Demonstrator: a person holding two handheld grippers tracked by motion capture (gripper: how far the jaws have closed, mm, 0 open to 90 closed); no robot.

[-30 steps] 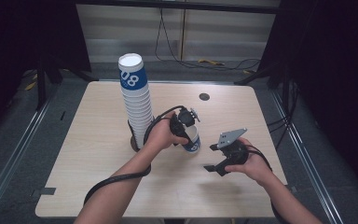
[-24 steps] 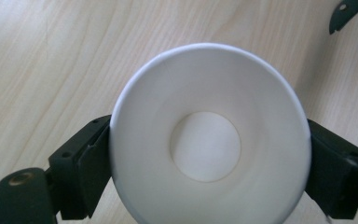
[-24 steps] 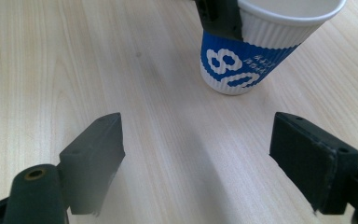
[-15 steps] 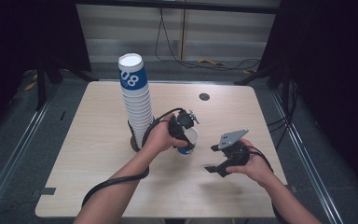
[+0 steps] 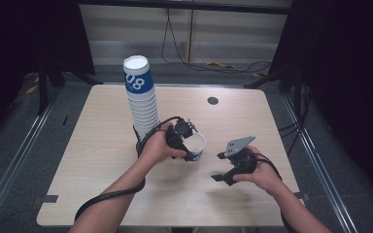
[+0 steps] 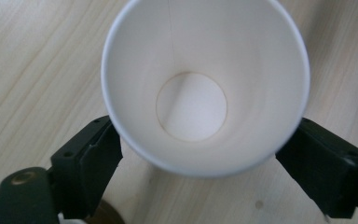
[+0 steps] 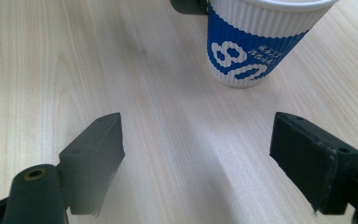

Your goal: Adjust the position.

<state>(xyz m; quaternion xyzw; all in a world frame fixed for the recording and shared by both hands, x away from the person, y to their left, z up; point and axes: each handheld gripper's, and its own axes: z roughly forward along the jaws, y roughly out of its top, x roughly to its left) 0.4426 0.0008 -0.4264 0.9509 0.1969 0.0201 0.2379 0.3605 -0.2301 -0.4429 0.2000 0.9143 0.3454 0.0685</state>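
Left tongs (image 5: 192,143) clamped round a single paper cup (image 5: 196,145) mid-worktop (image 5: 102,155), cup upright w/ mouth up. Tall cup stack (image 5: 142,99) just behind, leaning a bit. Right tongs (image 5: 226,167) near the cup, jaws apart, holding nothing. Small dark disc (image 5: 212,101) towards the far edge.

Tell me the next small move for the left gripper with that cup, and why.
Probably open the left gripper and back it away. The single cup stands upright, mouth up, on the table beside the cup stack, its jaws on either side of it, while the right gripper waits open and apart.
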